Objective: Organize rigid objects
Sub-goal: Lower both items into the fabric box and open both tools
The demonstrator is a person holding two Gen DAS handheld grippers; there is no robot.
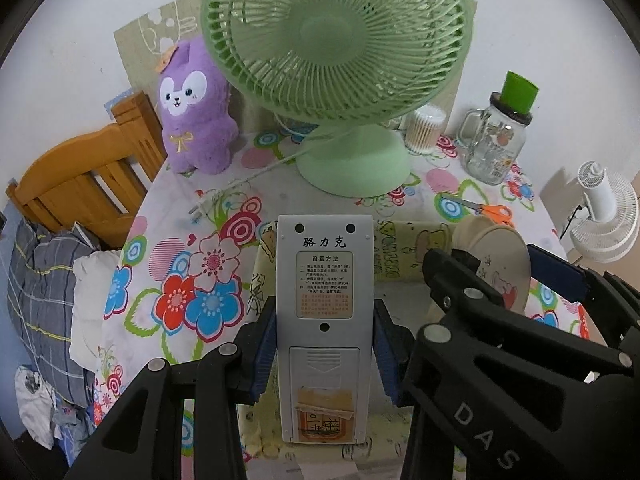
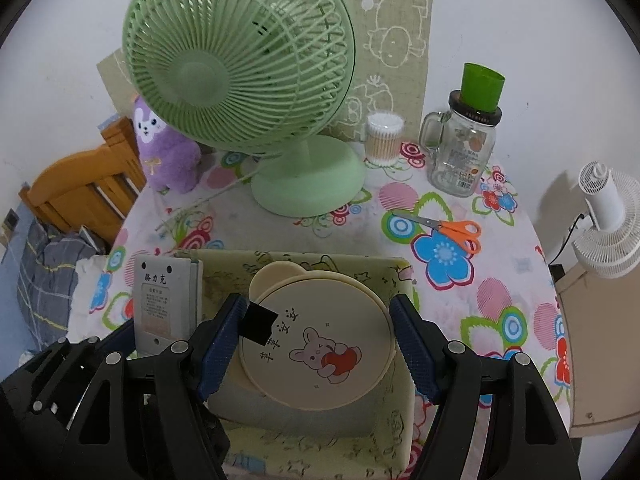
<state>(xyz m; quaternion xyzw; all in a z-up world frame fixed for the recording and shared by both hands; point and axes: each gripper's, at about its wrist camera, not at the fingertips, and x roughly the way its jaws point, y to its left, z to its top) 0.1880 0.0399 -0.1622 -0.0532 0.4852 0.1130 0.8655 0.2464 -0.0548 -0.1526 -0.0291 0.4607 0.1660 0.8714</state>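
Observation:
A grey remote control point(image 1: 325, 280) lies back side up between the blue pads of my left gripper point(image 1: 325, 314), which is shut on its lower half. It hangs over the left end of a pale yellow fabric box point(image 1: 400, 232) printed with cartoons. In the right wrist view my right gripper point(image 2: 318, 304) is shut on a round cream disc point(image 2: 320, 344) with a rabbit picture, held tilted above the inside of the box point(image 2: 304, 258). The remote point(image 2: 166, 300) shows at the box's left edge. A black patch sticks to the disc by the left pad.
Behind the box on the flowered tablecloth point(image 2: 500, 300) stand a green desk fan point(image 2: 308, 184), a purple plush toy point(image 2: 168, 160), a cotton swab tub point(image 2: 385, 140) and a glass jar point(image 2: 464, 152) topped by a green cup. Orange scissors point(image 2: 456, 230) lie right of the box. Wooden chair left, white fan right.

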